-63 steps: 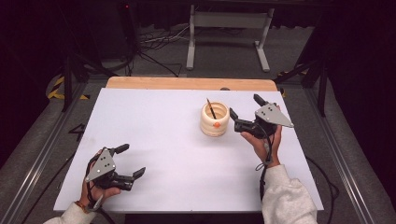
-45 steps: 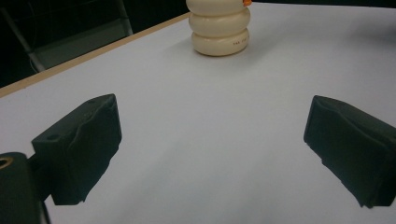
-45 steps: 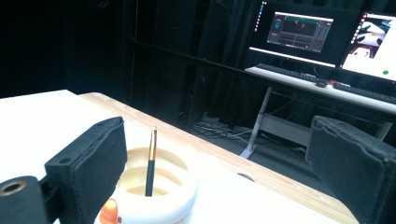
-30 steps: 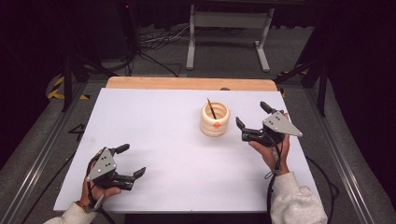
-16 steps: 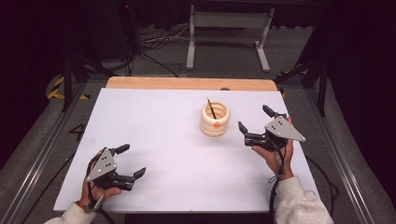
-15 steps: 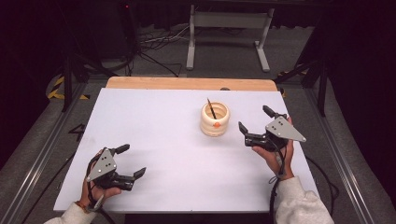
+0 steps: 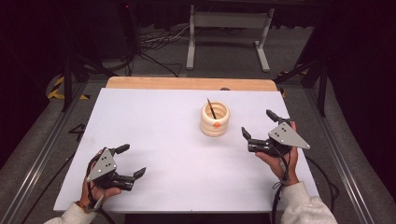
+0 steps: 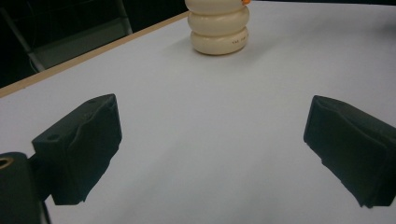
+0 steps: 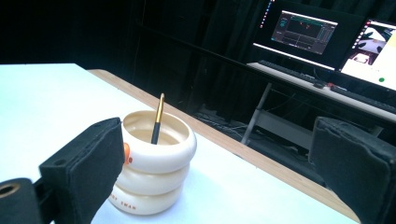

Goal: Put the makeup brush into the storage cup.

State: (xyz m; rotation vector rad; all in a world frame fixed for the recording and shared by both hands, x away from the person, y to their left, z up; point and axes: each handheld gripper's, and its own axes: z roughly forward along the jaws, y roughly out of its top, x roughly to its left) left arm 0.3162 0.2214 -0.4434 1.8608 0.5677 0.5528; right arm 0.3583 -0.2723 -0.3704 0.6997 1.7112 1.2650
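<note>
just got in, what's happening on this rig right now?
A person holds a two-jaw gripper in each hand over a white table. Neither one grips anything. The right gripper sits open just right of a cream ringed cup that has a thin dark stick standing in it; the cup is apart from the jaws. The left gripper hangs open near the table's front-left corner, far from the cup.

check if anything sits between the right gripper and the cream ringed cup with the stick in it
Nothing visible does. The right gripper, jaws open, sits to the right of the cream ringed cup, with bare white table between them. The stick stands inside the cup.
</note>
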